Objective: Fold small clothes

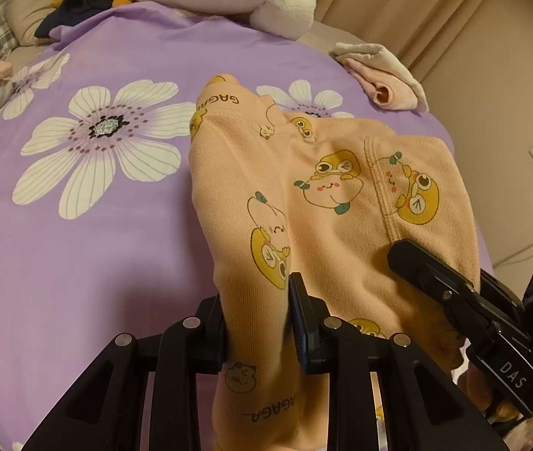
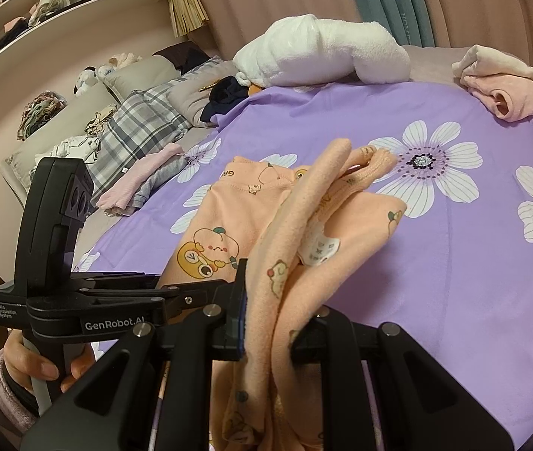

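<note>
A small peach garment (image 1: 341, 203) printed with yellow cartoon figures lies partly on the purple flowered bedspread (image 1: 97, 233). My left gripper (image 1: 257, 323) is shut on one edge of it and holds that edge up. My right gripper (image 2: 277, 323) is shut on another bunched edge of the same garment (image 2: 304, 225), with a white label showing. The right gripper also shows at the right of the left wrist view (image 1: 454, 289). The left gripper shows at the left of the right wrist view (image 2: 176, 293), held by a hand.
A white plush toy (image 2: 323, 52) lies at the far edge of the bed. A folded pink and cream garment (image 2: 507, 86) sits at the far right. Folded pink and grey clothes (image 2: 142, 180) and pillows (image 2: 146, 120) lie to the left. Curtains hang behind.
</note>
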`<state>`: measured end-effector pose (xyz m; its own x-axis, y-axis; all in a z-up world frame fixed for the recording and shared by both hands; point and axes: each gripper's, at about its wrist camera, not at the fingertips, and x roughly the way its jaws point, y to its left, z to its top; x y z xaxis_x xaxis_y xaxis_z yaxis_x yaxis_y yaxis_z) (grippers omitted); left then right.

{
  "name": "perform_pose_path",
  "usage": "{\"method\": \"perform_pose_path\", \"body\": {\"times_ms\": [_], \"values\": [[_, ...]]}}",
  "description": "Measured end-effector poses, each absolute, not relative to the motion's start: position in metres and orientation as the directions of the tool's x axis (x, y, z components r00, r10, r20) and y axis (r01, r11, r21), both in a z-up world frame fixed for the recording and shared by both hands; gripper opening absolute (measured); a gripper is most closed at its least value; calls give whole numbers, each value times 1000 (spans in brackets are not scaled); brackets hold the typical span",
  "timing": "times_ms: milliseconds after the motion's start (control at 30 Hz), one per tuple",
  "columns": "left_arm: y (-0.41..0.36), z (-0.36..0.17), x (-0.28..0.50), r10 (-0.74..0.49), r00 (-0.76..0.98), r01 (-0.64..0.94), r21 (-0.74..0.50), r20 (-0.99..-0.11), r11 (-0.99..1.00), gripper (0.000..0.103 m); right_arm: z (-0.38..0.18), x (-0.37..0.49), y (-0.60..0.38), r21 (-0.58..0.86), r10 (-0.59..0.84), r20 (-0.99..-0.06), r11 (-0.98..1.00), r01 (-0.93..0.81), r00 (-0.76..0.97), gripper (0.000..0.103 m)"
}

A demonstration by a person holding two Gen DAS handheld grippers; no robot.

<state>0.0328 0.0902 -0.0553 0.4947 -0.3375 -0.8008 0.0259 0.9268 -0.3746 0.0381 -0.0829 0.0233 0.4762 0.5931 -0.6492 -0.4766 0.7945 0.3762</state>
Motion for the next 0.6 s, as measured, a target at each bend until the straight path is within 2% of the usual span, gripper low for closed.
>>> {"method": "perform_pose_path", "body": {"times_ms": [600], "values": [[92, -65, 49, -309, 478, 9, -347, -822, 938, 25, 9, 58, -71, 389, 593, -665, 794, -467, 455, 16]]}}
